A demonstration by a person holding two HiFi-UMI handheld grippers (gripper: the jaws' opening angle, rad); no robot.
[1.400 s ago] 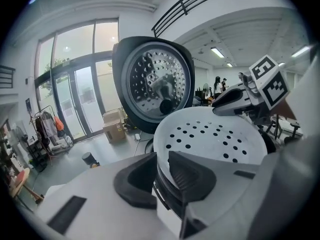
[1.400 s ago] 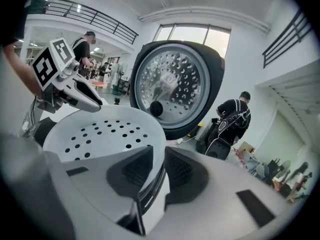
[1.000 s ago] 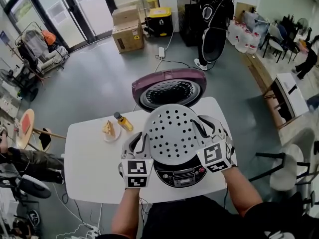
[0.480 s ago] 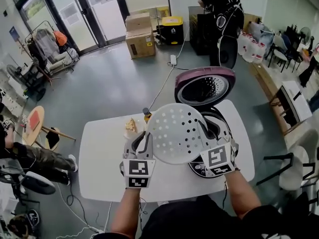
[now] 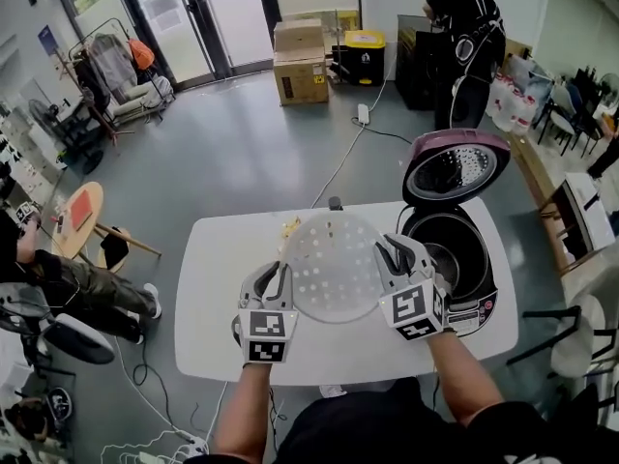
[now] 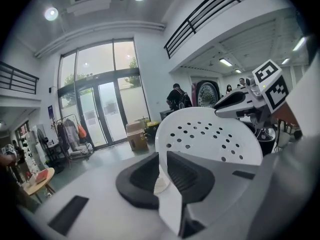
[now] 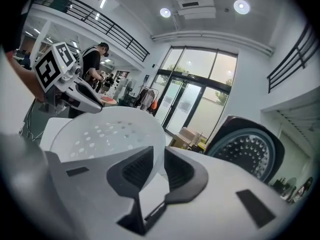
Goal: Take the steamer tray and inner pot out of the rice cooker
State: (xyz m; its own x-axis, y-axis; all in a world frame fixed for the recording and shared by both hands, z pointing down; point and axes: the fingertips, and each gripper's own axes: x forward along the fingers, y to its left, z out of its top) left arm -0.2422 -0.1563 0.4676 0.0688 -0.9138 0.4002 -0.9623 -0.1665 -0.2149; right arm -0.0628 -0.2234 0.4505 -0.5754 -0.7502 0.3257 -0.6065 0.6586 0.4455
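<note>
Together, the left tongs [image 5: 275,276] and right tongs [image 5: 391,255] each pinch, nearly closed, opposite rims of the perforated steamer tray [image 5: 334,264] over the worktop [image 5: 218,288].

head cam steeply down over the steamer tray [image 5: 334,269]. left claw [image 6: 161,171] and right claw [image 7: 158,165] cams close at its rim, facing inward; all share it.
</note>
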